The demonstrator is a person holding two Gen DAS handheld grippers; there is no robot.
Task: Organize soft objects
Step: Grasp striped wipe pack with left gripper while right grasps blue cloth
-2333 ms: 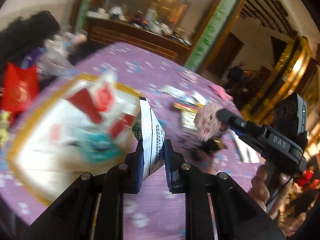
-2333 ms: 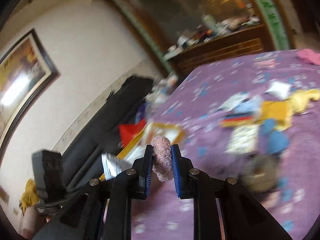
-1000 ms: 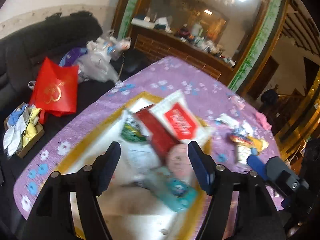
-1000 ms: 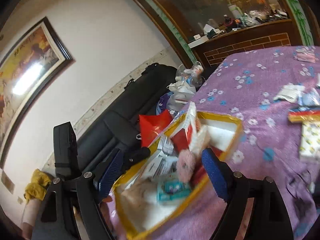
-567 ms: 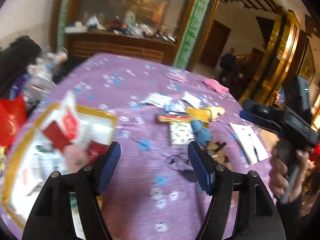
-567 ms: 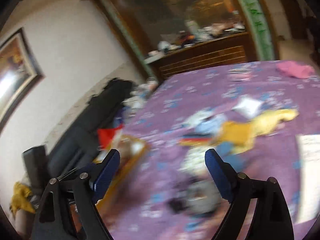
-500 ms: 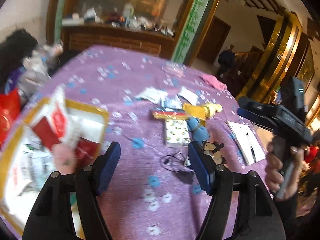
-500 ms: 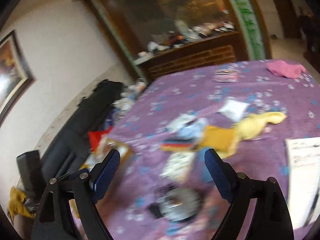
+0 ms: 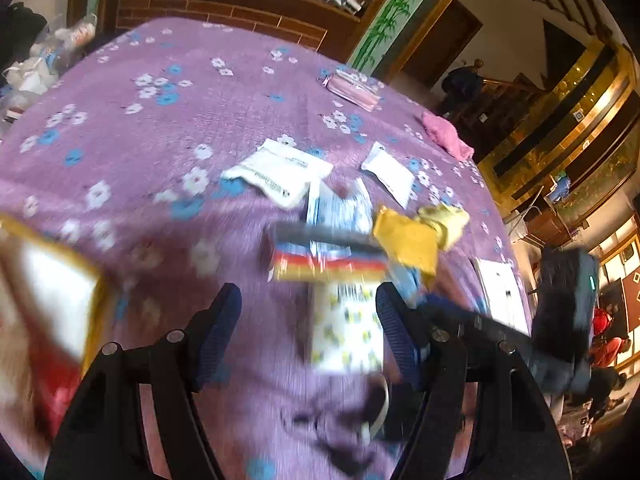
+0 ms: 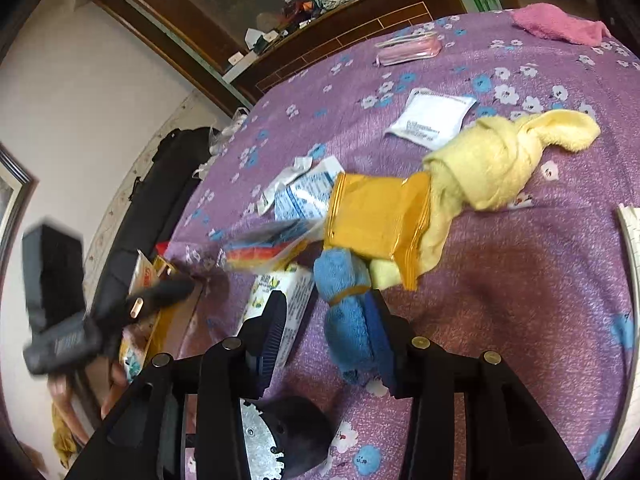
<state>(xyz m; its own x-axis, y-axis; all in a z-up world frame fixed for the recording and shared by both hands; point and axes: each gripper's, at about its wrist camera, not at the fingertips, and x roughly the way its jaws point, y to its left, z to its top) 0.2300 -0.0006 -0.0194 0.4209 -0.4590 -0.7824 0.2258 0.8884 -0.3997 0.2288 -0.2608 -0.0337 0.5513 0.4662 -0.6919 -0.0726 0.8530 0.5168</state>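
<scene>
Blue towel roll (image 10: 352, 312) is lying on the purple flowered tablecloth (image 10: 540, 300) right in front of my right gripper (image 10: 326, 328), and I'm bringing that gripper down around it with the fingers spread wide and nothing pinched yet. Its long axis is running roughly along my line of reach, near end towards me and far end tucked against the orange foil packet (image 10: 376, 216), with a yellow band (image 10: 348, 291) cinching it partway up. It's sitting off-centre in the gap, touching or nearly touching my right-hand pad (image 10: 378, 336) while the other pad (image 10: 274, 332) is hanging over the white patterned tissue pack (image 10: 280, 300) just beside it. So I'm judging a small shift rightward is wanted before I squeeze, or I may catch the pack as well. Beyond the packet a knotted yellow towel (image 10: 500, 164) is sprawling, and a pink cloth (image 10: 556, 24) is lying far off near the table's edge. My left gripper (image 9: 308, 332) is also spread wide and carrying nothing, hovering over the same tissue pack (image 9: 344, 332) from the other side, with the yellow-rimmed tray (image 9: 94, 280) blurred at its left. Right hand is plainly the nearer one for the blue roll.
</scene>
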